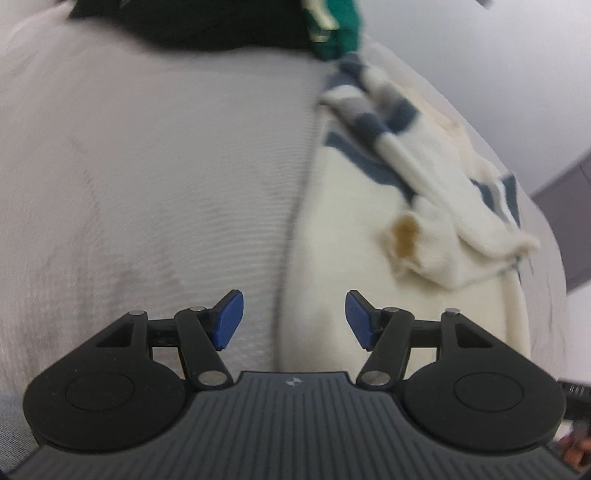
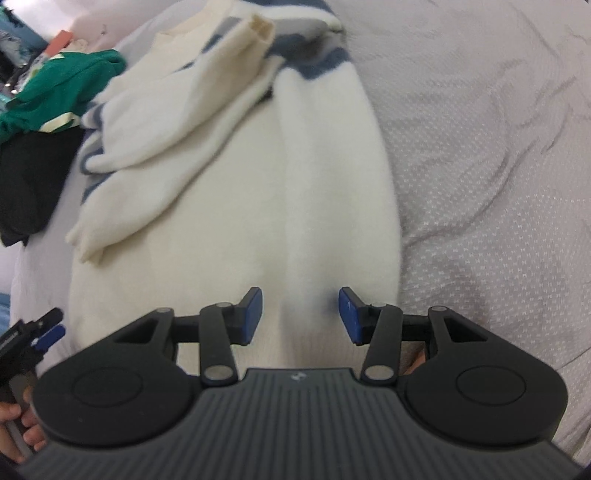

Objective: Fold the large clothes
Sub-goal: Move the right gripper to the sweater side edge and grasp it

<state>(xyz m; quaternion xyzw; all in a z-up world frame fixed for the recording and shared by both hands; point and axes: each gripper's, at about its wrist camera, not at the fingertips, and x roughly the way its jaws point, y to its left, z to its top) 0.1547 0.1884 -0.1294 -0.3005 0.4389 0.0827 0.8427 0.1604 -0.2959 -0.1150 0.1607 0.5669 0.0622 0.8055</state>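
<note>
A cream sweater with blue stripes [image 2: 229,192] lies on the pale bed sheet [image 2: 480,166], both sleeves folded over its body. In the left wrist view the sweater [image 1: 351,240] fills the right half, with a sleeve cuff [image 1: 406,236] turned up. My left gripper [image 1: 294,319] is open over the sweater's left edge, nothing between its blue pads. My right gripper [image 2: 300,315] is open just above a raised fold along the sweater's lower part; the pads stand on either side of it without pressing. The left gripper [image 2: 48,334] shows at the left edge of the right wrist view.
A green garment [image 2: 62,92] and a black one [image 2: 29,177] lie piled beyond the sweater, also seen as the green garment [image 1: 336,26] and black garment [image 1: 192,26] at the top of the left view. A hand [image 2: 18,424] holds the left gripper's handle.
</note>
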